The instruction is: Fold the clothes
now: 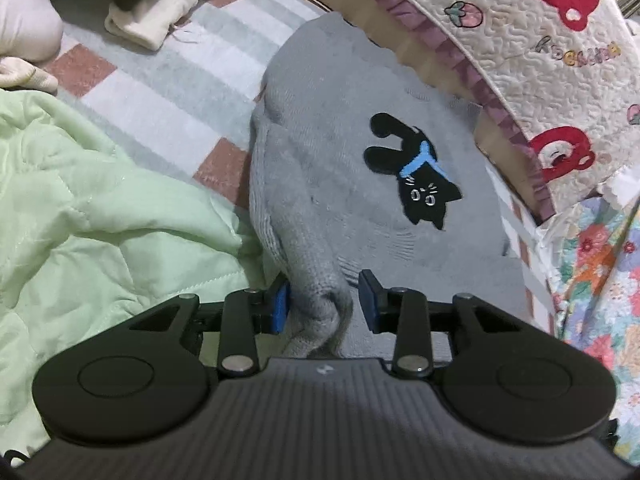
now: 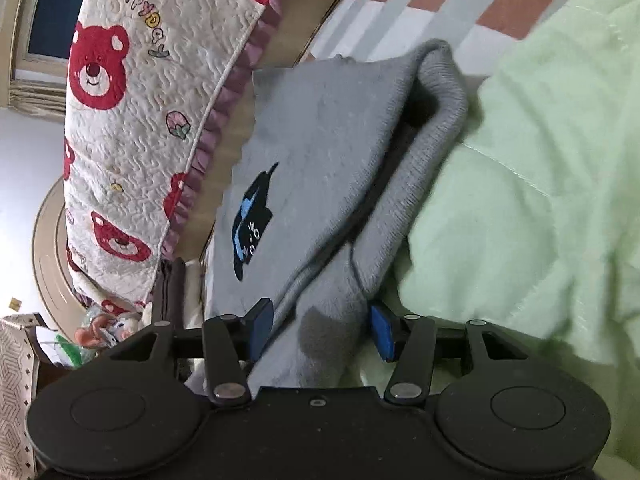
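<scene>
A grey knit sweater point(image 1: 340, 168) with a black cat patch point(image 1: 416, 176) lies on the striped bed sheet, partly folded. My left gripper point(image 1: 325, 302) has its blue pads apart, with a bunched corner of the sweater between them; the left pad touches the fabric, the right pad stands off it. In the right wrist view the sweater point(image 2: 328, 152) shows the cat patch point(image 2: 252, 224) and a rolled sleeve edge at right. My right gripper point(image 2: 320, 330) is open, with sweater fabric lying between its blue pads.
A light green quilt point(image 1: 80, 208) lies left of the sweater and also shows in the right wrist view point(image 2: 540, 184). A bear-print quilted cover point(image 1: 540, 40) hangs over the headboard beside the sweater. White and cream clothes point(image 1: 152, 12) lie farther up the bed.
</scene>
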### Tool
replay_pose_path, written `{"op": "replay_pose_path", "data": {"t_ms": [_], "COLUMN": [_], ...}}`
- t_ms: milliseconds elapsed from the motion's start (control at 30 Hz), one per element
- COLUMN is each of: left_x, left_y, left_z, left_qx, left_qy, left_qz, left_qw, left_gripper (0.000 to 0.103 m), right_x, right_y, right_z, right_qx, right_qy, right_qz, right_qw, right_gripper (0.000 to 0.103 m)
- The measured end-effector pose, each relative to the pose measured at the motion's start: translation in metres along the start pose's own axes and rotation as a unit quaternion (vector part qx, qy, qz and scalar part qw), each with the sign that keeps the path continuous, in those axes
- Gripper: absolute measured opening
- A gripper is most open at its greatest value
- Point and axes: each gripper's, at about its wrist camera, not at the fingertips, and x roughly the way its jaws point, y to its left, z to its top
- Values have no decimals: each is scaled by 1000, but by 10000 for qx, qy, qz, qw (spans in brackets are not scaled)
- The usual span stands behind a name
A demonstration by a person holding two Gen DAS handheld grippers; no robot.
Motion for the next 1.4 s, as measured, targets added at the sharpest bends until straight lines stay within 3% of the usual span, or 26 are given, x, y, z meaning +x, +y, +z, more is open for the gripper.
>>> {"op": "replay_pose_path", "data": {"t_ms": [167,267,367,433,500,533,567,600,667,733,833,967,1033,1100,1133,1200,1233,1267,1400], "left_x": [6,11,17,23,28,30,31,30,31,32,33,38,42,47,51,53,52,48,24], "left_y": [2,6,5,4,1,0,-4,-11,-19,-24,-16,0,2,0,-1,-3,-4,-7,-33], "left_z": [2,-1,-3,0,5,8,9,7,4,0,1,1,0,-1,-1,-1,0,0,2], "left_qx": [-313,-418,-188,-52,3,30,143,373,667,840,658,72,39,288,436,532,556,647,1255], "left_qy": [-26,-33,-65,-156,-185,-200,-219,-245,-270,-274,-182,-4,-6,-136,-216,-243,-253,-309,-610], "left_qz": [-57,-87,134,361,359,358,391,469,640,777,642,314,298,490,592,562,502,486,633], "left_qw": [9995,9991,9997,9992,9992,9992,9989,9979,9953,9931,9956,9995,9995,9983,9971,9967,9969,9962,9882], "left_gripper": [48,61,62,62,55,25,17,17,17,18,23,46,47,46,45,25,18,16,14], "right_x": [6,13,21,26,33,36,38,38,38,37,37,33,37,44,50,62,64,62,56], "right_y": [5,2,-4,0,11,17,24,30,39,43,37,23,16,12,12,15,19,25,45], "right_z": [10,17,20,20,18,16,13,10,9,10,15,15,11,7,8,9,9,8,6], "right_qx": [76,282,729,689,409,159,-91,-382,-870,-1152,-963,-431,-161,24,-20,-180,-333,-537,-1351], "right_qy": [-177,-290,-398,-518,-682,-768,-852,-961,-1139,-1230,-1108,-850,-730,-606,-577,-591,-649,-728,-1043], "right_qz": [183,-133,-307,-445,-766,-814,-821,-815,-744,-718,-876,-907,-771,-635,-625,-625,-591,-558,-424], "right_qw": [9996,9991,9961,9953,9939,9936,9929,9913,9869,9831,9853,9913,9942,9961,9964,9961,9956,9943,9844], "right_gripper": [58,58,59,60,62,62,54,32,14,13,16,39,45,58,59,59,53,25,21]}}
